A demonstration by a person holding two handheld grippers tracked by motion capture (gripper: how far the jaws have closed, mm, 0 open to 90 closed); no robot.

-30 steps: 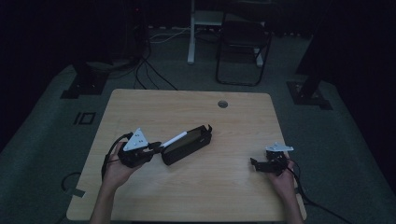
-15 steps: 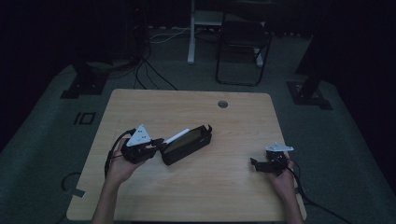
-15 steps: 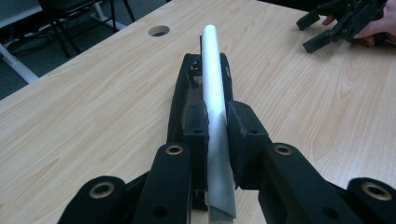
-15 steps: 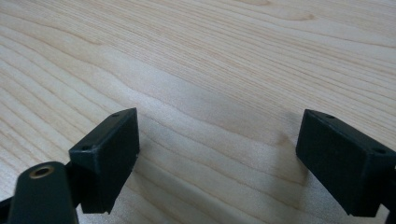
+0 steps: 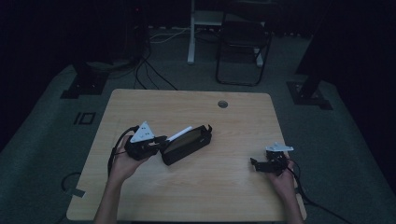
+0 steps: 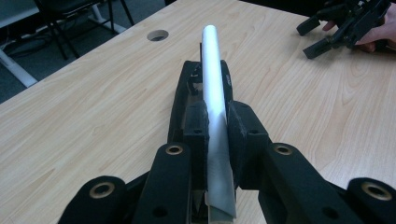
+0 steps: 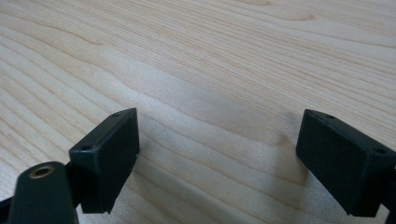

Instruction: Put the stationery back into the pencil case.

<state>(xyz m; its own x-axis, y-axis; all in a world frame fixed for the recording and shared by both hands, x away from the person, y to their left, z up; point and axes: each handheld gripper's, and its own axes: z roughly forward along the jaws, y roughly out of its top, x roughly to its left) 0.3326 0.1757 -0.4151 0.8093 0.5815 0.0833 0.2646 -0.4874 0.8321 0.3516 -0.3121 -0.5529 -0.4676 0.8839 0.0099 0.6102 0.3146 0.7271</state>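
Observation:
My left gripper (image 5: 159,143) is shut on a white tube (image 5: 180,134), which points away from it over a black oblong case (image 5: 189,145) lying mid-table. In the left gripper view the tube (image 6: 212,70) runs straight out from between the black pads (image 6: 195,135) and lies along the top of the case (image 6: 183,93). Whether the tube touches the case is unclear. My right gripper (image 5: 256,164) rests low at the right side of the table, open, with bare wood between its fingers (image 7: 109,154).
The wooden table (image 5: 233,196) has a round cable hole (image 5: 222,104) near its far edge. A chair (image 5: 243,46) and a white desk leg (image 5: 191,32) stand on the dark floor beyond, with cables. The right gripper (image 6: 343,28) lies far off in the left gripper view.
The left gripper and the white tube have edged slightly toward the far right over the case. The right gripper has stayed put.

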